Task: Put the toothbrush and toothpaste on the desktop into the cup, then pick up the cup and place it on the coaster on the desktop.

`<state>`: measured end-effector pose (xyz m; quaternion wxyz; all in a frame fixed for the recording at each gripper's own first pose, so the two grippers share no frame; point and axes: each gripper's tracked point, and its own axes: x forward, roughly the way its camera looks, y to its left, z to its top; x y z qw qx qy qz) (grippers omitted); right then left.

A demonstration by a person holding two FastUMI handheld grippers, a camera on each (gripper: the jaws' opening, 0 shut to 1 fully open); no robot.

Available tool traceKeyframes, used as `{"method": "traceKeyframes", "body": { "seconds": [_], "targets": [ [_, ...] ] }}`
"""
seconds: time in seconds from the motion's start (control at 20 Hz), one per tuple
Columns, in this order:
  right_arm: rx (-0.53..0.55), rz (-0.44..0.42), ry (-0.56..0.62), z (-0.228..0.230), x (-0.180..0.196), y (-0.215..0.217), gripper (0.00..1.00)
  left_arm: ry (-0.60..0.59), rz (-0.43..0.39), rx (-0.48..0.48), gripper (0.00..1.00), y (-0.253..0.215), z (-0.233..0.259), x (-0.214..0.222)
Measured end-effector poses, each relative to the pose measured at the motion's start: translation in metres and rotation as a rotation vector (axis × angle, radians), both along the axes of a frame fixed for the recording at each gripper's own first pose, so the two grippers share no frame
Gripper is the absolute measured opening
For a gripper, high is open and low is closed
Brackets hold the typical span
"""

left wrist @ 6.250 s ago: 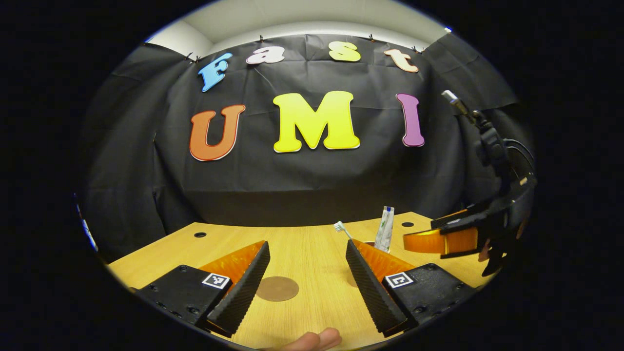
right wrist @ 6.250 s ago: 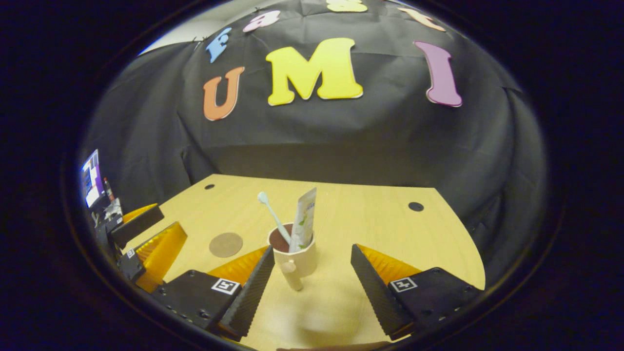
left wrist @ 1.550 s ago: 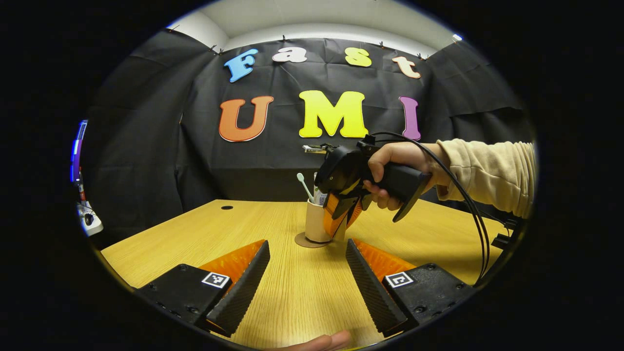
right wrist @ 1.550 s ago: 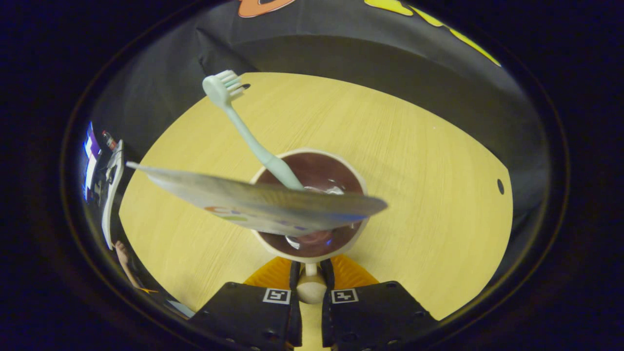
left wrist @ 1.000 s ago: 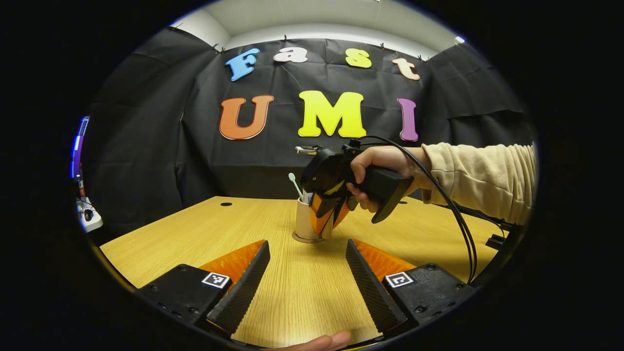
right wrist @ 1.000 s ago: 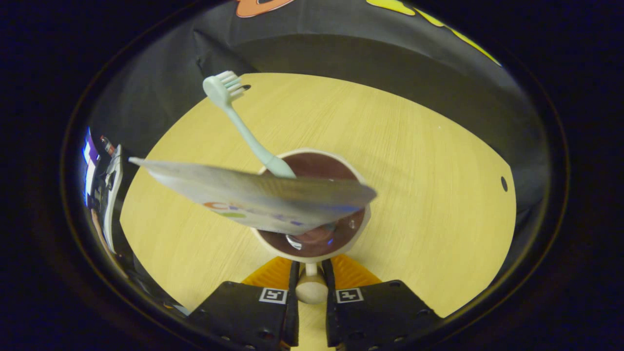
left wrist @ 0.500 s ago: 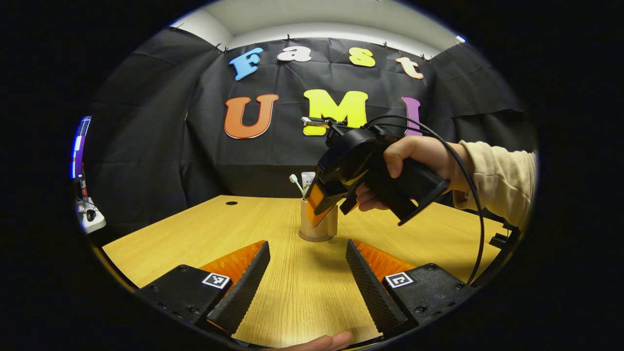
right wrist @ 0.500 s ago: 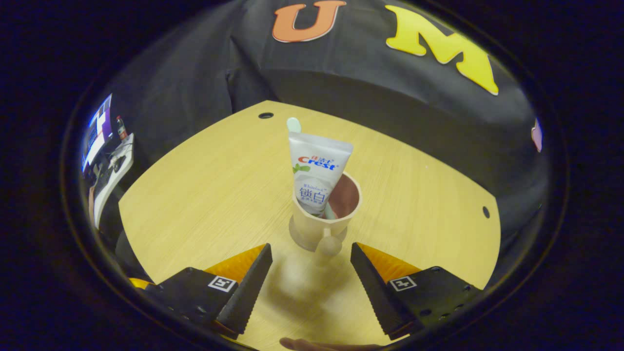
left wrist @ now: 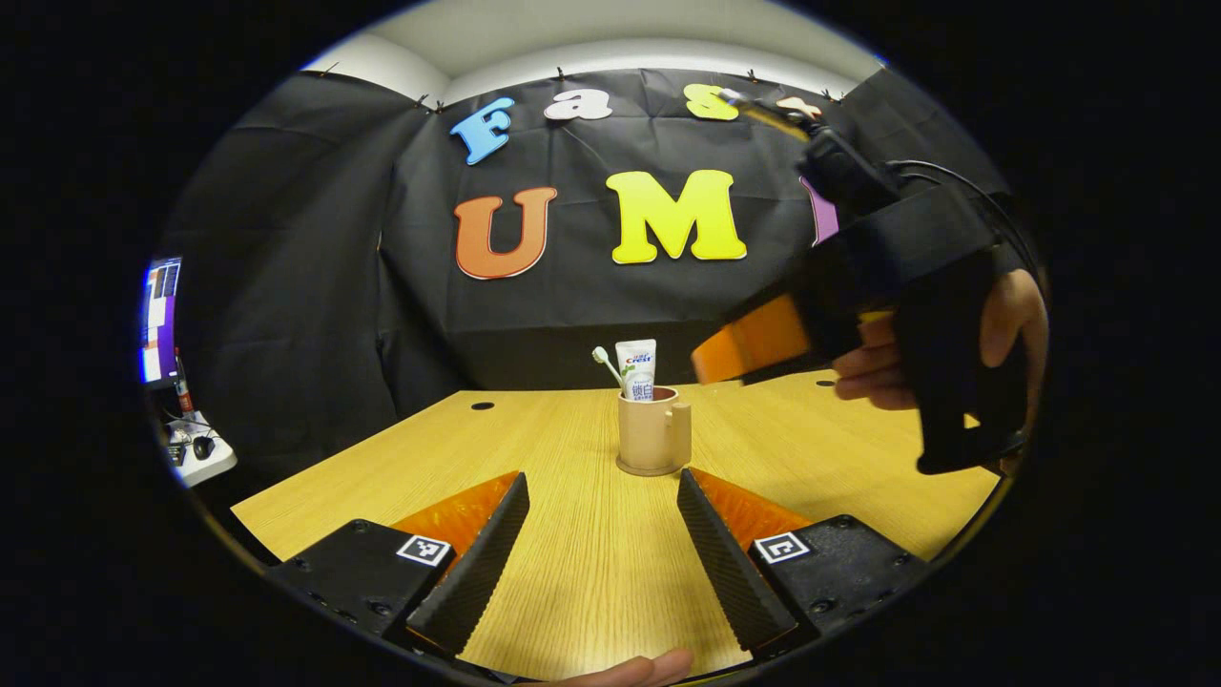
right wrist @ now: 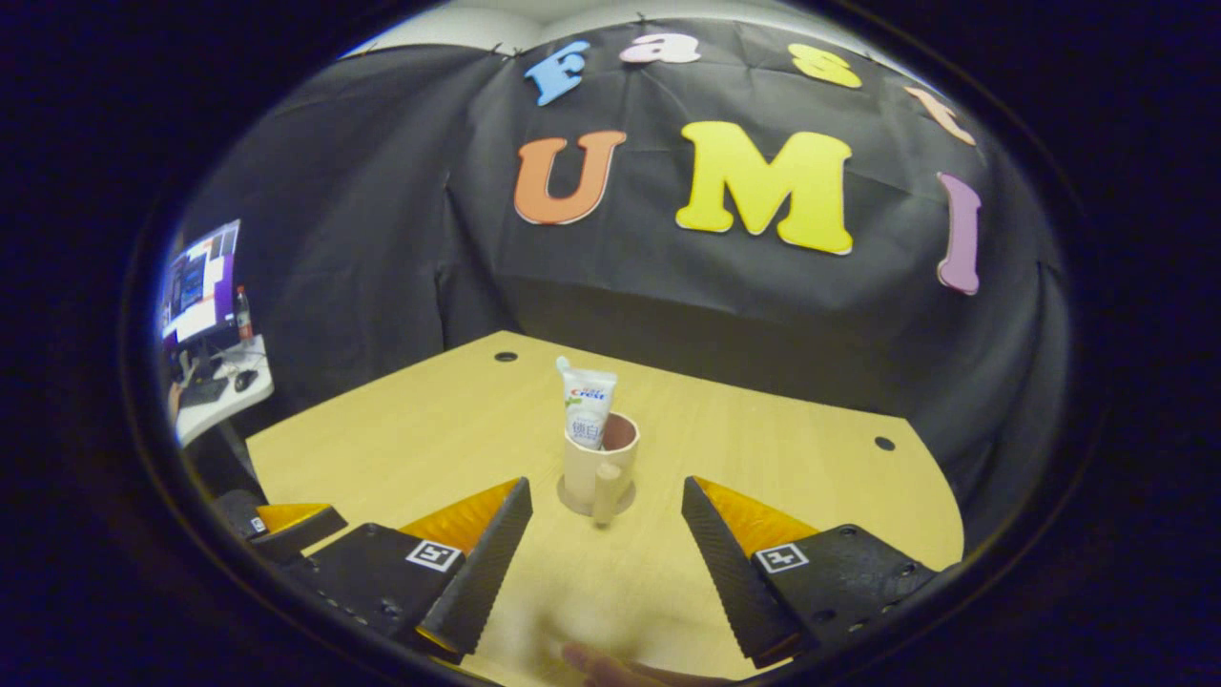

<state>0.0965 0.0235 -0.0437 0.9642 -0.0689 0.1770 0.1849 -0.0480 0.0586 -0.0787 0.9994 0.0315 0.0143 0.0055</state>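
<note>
Since a moment ago the right gripper (right wrist: 601, 553) has let go of the cup's handle and drawn back and up, its jaws now spread wide with nothing between them; in the left gripper view it hangs high at the right, gripped by a hand (left wrist: 1002, 334), well clear of the cup (left wrist: 651, 434). That cup stands upright on the round coaster (right wrist: 570, 503) on the wooden desktop (left wrist: 572, 563), its handle turned toward the right gripper. Inside it the toothpaste (right wrist: 588, 407) stands upright and the toothbrush (left wrist: 607, 364) leans with its head up beside the tube. Low over the near edge of the desk, the left gripper (left wrist: 601, 549) has its jaws wide apart and empty, and the cup sits beyond its fingertips
</note>
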Motion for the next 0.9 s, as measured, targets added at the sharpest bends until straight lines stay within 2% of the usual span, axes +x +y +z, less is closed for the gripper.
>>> {"method": "traceKeyframes", "body": {
  "seconds": [0.25, 0.5, 0.65, 0.9],
  "targets": [
    [0.08, -0.159, -0.196, 0.044, -0.037, -0.082, 0.95, -0.045, 0.013, -0.006, 0.99, -0.012, 0.026, -0.001],
    [0.167, -0.208, -0.322, 0.068, -0.078, -0.127, 0.95, -0.074, -0.002, -0.028, 0.99, -0.038, 0.053, -0.006],
    [0.131, -0.235, -0.335, 0.068, -0.09, -0.15, 0.95, -0.087, -0.007, -0.028, 0.99, -0.049, 0.065, -0.008],
    [0.13, -0.242, -0.315, 0.068, -0.096, -0.172, 0.95, -0.126, -0.009, -0.033, 0.99, -0.06, 0.085, -0.004]
  ]
}}
